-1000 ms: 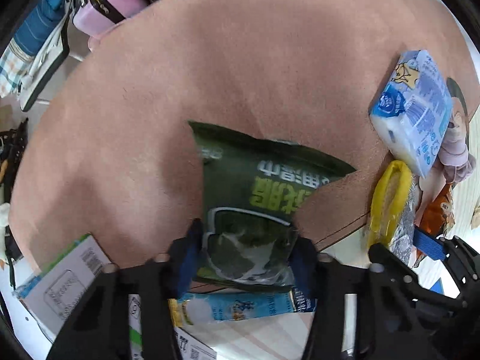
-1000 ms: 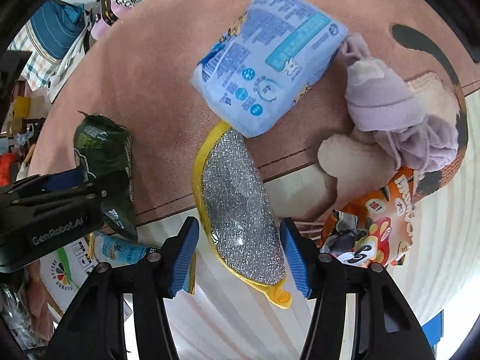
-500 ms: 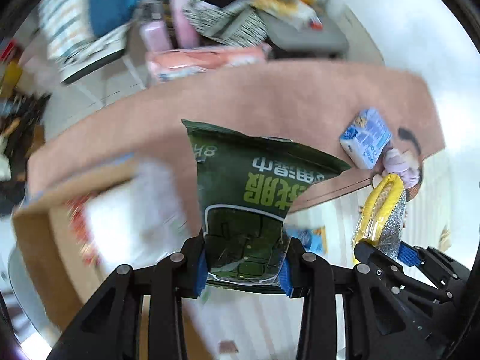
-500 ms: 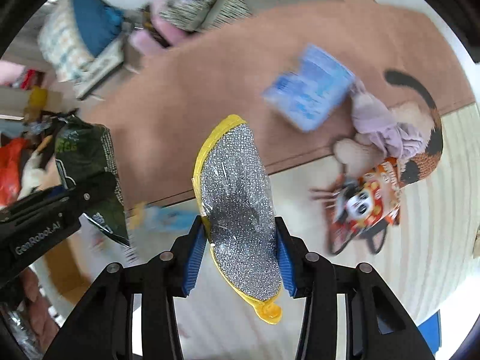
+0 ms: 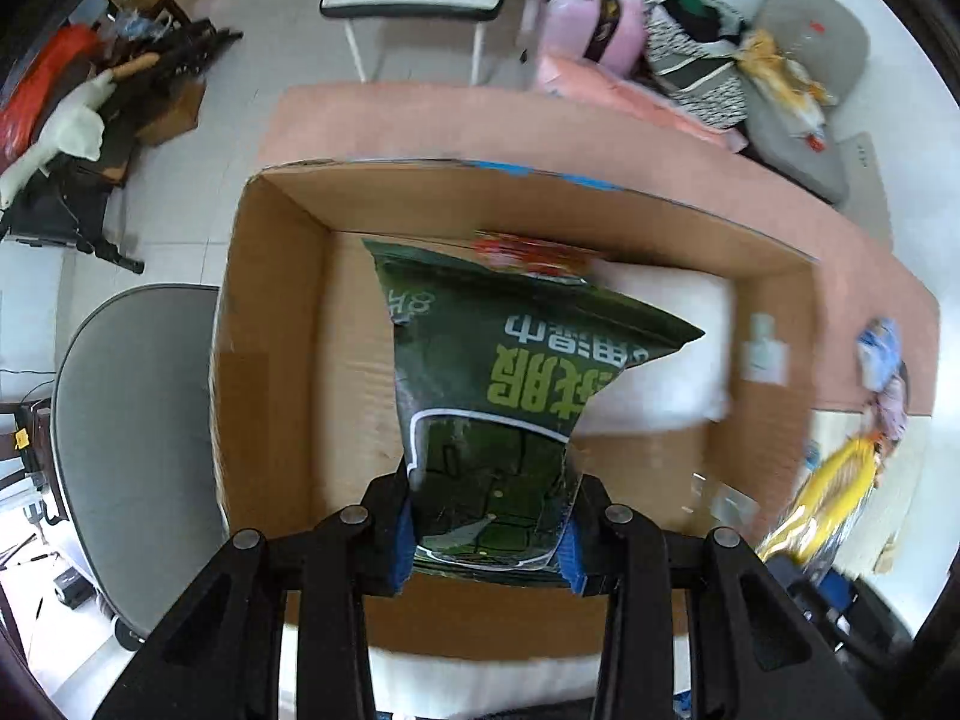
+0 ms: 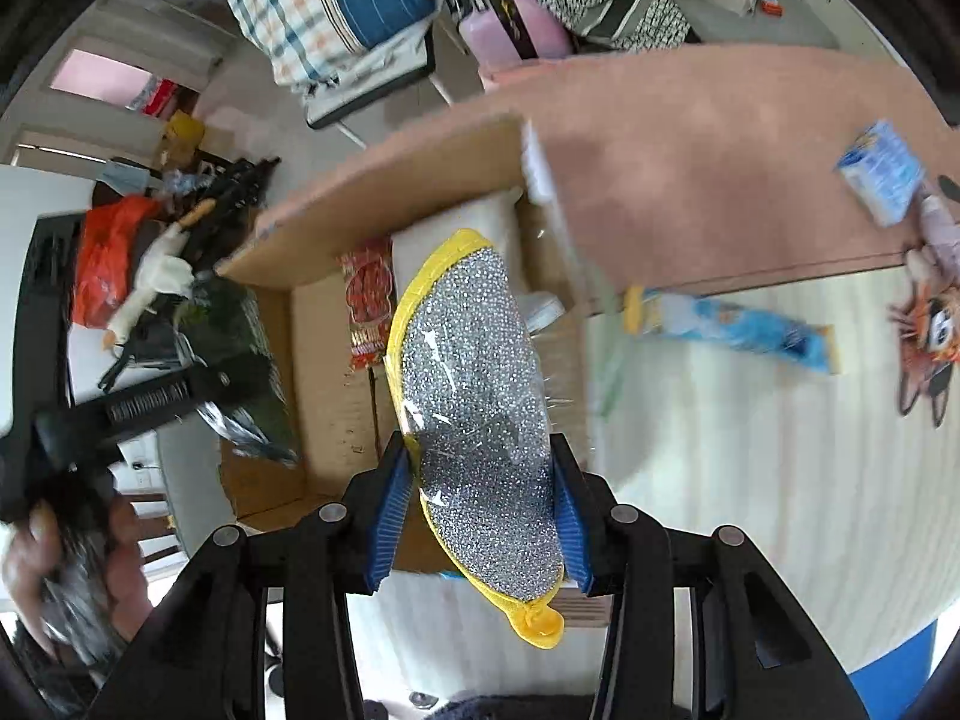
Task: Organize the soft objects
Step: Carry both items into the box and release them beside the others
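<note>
The left gripper (image 5: 489, 531) is clamped on the lower end of a dark green plastic pouch with yellow-green lettering (image 5: 510, 396), its blue pads pressing both side edges. The pouch hangs over the open brown cardboard box (image 5: 270, 324), pointing straight down into it. On the box floor beneath lie a white pillow-like pack (image 5: 666, 348) and a red printed packet (image 5: 528, 255), partly hidden by the pouch.

The right gripper (image 6: 477, 507) is clenched on a silver glittery pouch with yellow trim (image 6: 474, 384), pads tight on its two long edges, a yellow tab hanging at the near end. It hangs above the box's near right part. In the left wrist view the same glittery pouch (image 5: 822, 504) shows blurred at the right edge.

Beyond the box, on the pale striped mat, lies a long light blue packet (image 6: 738, 324). Farther on, on the salmon-pink mat (image 6: 720, 204), sit a blue and white tissue pack (image 6: 879, 171) and a lilac cloth (image 6: 939, 228) just beside it, with an orange cartoon-printed bag (image 6: 927, 336) nearer. Left of the box stands a grey round seat (image 5: 132, 432). At the back are a chair with a checked and blue bundle (image 6: 324, 6) and a pink case (image 6: 510, 18).
</note>
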